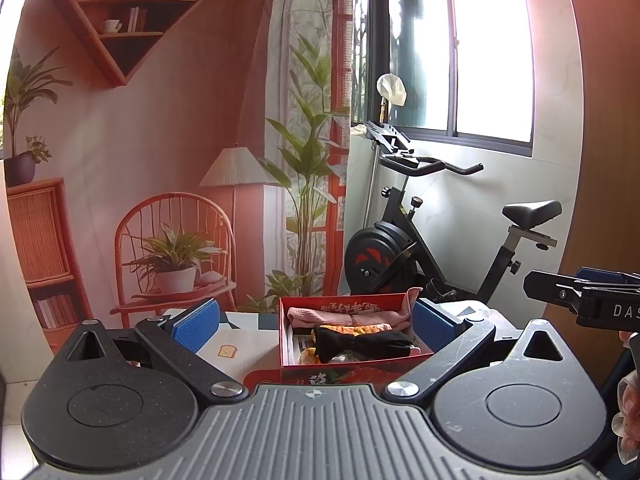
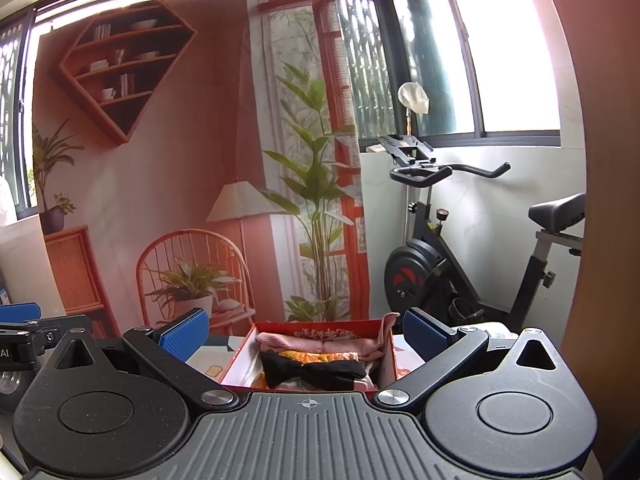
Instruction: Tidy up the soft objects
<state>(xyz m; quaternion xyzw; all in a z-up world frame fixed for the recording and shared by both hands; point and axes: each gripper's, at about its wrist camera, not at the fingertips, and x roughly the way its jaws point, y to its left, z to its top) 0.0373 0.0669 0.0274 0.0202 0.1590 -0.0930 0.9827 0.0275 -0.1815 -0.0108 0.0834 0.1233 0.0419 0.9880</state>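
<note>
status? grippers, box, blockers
Left hand-held gripper open, empty. Right hand-held gripper open, empty. Red box holds pink cloth, black sock. Nothing blocking.

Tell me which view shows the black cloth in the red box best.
The left wrist view: the black cloth lies fully visible across the red box. In the right wrist view the gripper body hides its near edge.

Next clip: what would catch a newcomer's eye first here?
The red box straight ahead on the table, packed with folded cloths: pink ones at the back, a black one lying across the front. Both grippers, left and right, hang open and empty before it; an exercise bike stands behind, to the right.
</note>
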